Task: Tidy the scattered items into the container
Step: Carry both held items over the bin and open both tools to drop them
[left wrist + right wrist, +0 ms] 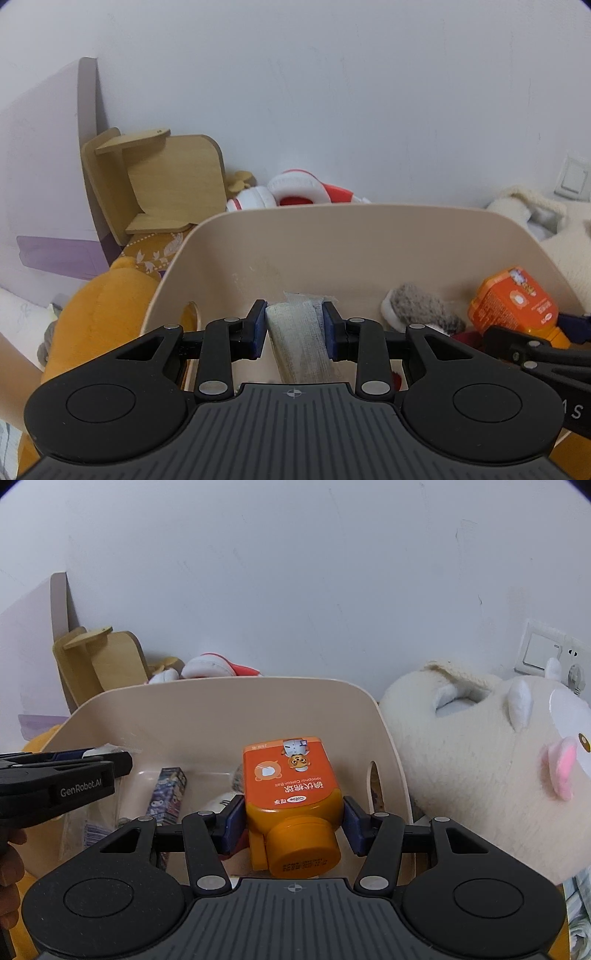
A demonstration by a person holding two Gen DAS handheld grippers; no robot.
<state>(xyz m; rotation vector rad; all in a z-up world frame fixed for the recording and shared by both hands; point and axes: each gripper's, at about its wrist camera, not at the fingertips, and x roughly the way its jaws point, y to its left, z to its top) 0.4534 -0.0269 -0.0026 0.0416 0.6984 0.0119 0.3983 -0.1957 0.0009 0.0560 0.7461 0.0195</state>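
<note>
A beige plastic bin (pixel 332 236) (pixel 207 709) fills the middle of both views. My left gripper (pixel 294 325) is shut on a pale, whitish pack in clear wrap (pixel 299 343), held over the bin's left half. My right gripper (pixel 293 818) is shut on an orange cotton-ball bottle (pixel 291 775), cap toward the camera, above the bin's right half; the bottle (pixel 513 302) also shows at the right of the left wrist view. Inside the bin lie a grey-and-white furry item (pixel 421 310) and a purple printed box (pixel 170 794).
A wooden stand (pixel 159 181) leans by the wall behind the bin, with red-and-white headphones (pixel 295 188) beside it. An orange plush (pixel 99 314) presses the bin's left side, a large white plush (pixel 480 760) its right. A wall switch (pixel 546 653) is at far right.
</note>
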